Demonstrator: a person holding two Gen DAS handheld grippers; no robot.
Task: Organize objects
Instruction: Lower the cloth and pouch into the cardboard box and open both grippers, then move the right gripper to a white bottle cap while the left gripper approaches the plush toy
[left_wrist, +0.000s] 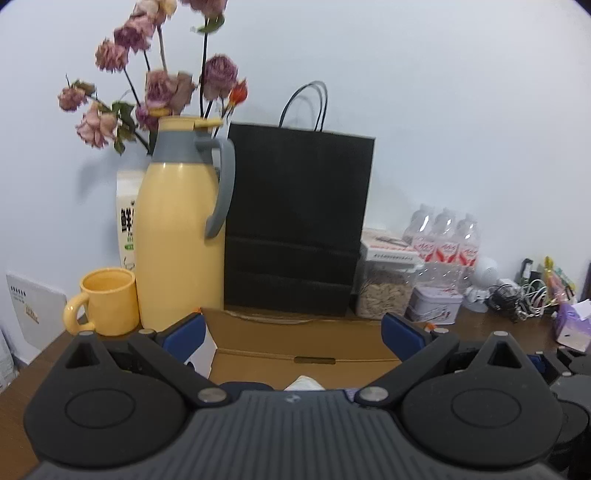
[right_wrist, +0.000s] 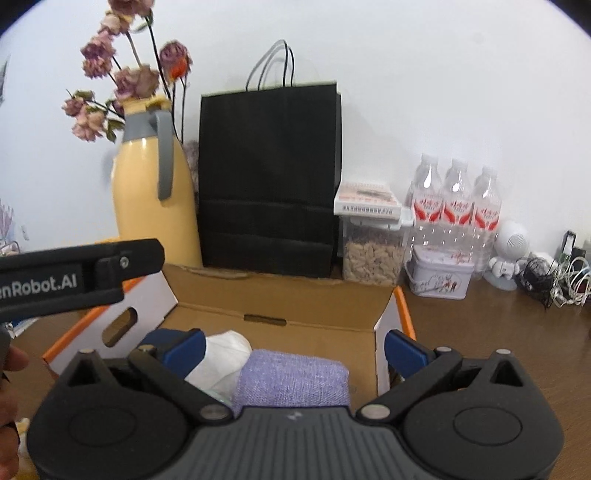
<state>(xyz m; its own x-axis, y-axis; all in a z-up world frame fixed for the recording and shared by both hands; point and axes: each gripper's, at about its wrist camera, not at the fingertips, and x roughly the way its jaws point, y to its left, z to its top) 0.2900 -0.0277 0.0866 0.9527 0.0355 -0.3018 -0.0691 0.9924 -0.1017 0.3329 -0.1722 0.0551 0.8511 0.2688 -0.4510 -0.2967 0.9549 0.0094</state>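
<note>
Brown wooden tabletop (right_wrist: 480, 332) against a white wall. Along the back edge: yellow thermos jug with grey handle (right_wrist: 151, 192), black paper carrier bag (right_wrist: 269, 177), three clear water bottles (right_wrist: 454, 206). Open cardboard box (right_wrist: 280, 295) in front of the bag. Inside, lavender knitted cloth bundle (right_wrist: 291, 376) touching crumpled white tissue (right_wrist: 221, 354), possibly fabric. Left gripper (left_wrist: 295, 332) and right gripper (right_wrist: 295, 347) both spread wide over the box, gripping nothing.

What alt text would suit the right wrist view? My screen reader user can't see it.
The open right gripper, holding nothing, hovers over an open cardboard box holding a folded purple cloth and a white cloth. Behind the box stand a yellow jug and a black paper bag; the left gripper enters from the left.
</note>
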